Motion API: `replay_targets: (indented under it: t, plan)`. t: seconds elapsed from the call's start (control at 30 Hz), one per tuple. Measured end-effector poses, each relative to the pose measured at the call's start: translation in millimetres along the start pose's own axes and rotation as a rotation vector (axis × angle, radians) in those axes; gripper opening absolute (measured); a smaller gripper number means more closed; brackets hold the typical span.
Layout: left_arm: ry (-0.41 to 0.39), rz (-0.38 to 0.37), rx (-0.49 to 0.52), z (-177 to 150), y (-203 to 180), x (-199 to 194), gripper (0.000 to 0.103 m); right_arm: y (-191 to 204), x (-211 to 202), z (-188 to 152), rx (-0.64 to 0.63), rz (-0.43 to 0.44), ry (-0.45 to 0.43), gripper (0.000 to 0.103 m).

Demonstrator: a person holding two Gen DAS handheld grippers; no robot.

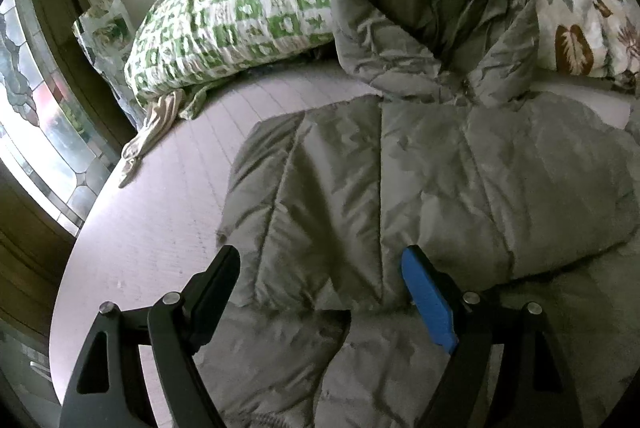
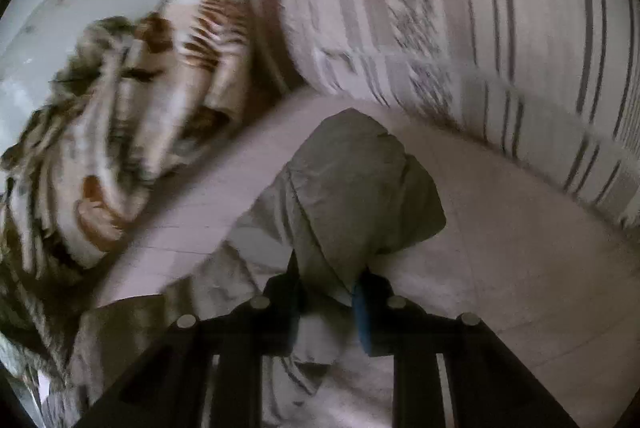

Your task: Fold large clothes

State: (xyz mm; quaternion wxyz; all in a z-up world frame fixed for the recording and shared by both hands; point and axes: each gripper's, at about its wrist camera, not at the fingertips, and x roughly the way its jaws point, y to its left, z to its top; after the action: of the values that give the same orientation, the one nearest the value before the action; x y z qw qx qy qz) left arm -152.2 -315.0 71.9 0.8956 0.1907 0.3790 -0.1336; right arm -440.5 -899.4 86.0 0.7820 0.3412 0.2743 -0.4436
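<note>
A padded grey-green jacket (image 1: 400,168) lies spread on the bed, its hood bunched up at the far side. My left gripper (image 1: 320,256) hovers open just over the jacket's near part. One black finger and one blue-padded finger (image 1: 428,300) stand wide apart with nothing pinched between them. In the right wrist view, my right gripper (image 2: 328,272) is shut on a bunched end of the same jacket (image 2: 352,180), which rises in a rounded lump beyond the jaws. This view is blurred, so I cannot tell which part of the jacket it is.
A green-and-white patterned pillow (image 1: 232,24) and a floral blanket (image 1: 580,28) lie at the head of the pale pink bed sheet (image 1: 160,208). A stained-glass window (image 1: 36,108) is on the left. A striped quilt (image 2: 480,8) is heaped beyond the right gripper.
</note>
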Motion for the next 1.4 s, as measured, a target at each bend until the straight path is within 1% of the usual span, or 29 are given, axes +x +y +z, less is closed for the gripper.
replay_targets:
  t: [0.17,0.33,0.4,0.53,0.67,0.73,0.8,0.9,1.03,1.1,1.2,1.27,1.3,1.33,1.4]
  plan:
    - [-0.023,-0.016,-0.014,-0.4,11.4,-23.9,0.083,41.5,-52.8,9.4,-0.118,0.055,-0.079,0.024]
    - [-0.039,-0.031,-0.030,-4.4,28.6,-43.5,0.083,92.2,-107.3,7.3,-0.235,0.129,-0.149,0.022]
    - [-0.043,-0.039,-0.043,-7.2,36.7,-49.9,0.083,112.1,-124.8,2.9,-0.271,0.164,-0.163,0.020]
    - [-0.048,-0.053,-0.078,-14.3,56.0,-59.6,0.083,157.8,-157.6,-12.3,-0.348,0.249,-0.181,0.017]
    - [-0.053,-0.053,-0.108,-22.0,74.1,-64.3,0.083,211.7,-184.4,-40.2,-0.447,0.332,-0.185,0.015]
    - [-0.048,-0.056,-0.125,-26.7,83.2,-64.3,0.083,233.7,-194.9,-58.8,-0.491,0.380,-0.173,0.014]
    - [-0.043,-0.055,-0.138,-31.3,90.6,-63.4,0.083,264.5,-203.4,-83.0,-0.541,0.442,-0.149,0.014]
    - [-0.037,-0.055,-0.151,-37.4,98.9,-62.5,0.083,299.8,-207.6,-118.2,-0.601,0.512,-0.107,0.014]
    - [-0.033,-0.053,-0.168,-44.1,110.8,-60.0,0.083,344.1,-200.2,-172.6,-0.675,0.580,-0.024,0.014]
    - [-0.030,-0.053,-0.179,-47.3,116.8,-58.8,0.083,369.0,-189.0,-210.5,-0.726,0.602,0.039,0.014]
    - [-0.021,-0.051,-0.200,-52.1,127.3,-55.0,0.083,391.6,-170.5,-261.3,-0.766,0.634,0.136,0.014]
    - [-0.009,-0.050,-0.217,-55.4,135.1,-51.7,0.083,401.6,-155.0,-293.5,-0.768,0.654,0.207,0.014]
    - [-0.004,-0.051,-0.225,-57.0,138.9,-50.5,0.083,405.3,-144.0,-311.5,-0.761,0.664,0.260,0.017]
    - [0.000,-0.052,-0.230,-58.0,141.2,-49.7,0.083,407.6,-135.0,-324.3,-0.754,0.663,0.299,0.017]
    - [0.004,-0.051,-0.238,-60.2,146.3,-48.6,0.083,408.7,-116.1,-351.6,-0.753,0.615,0.357,0.018]
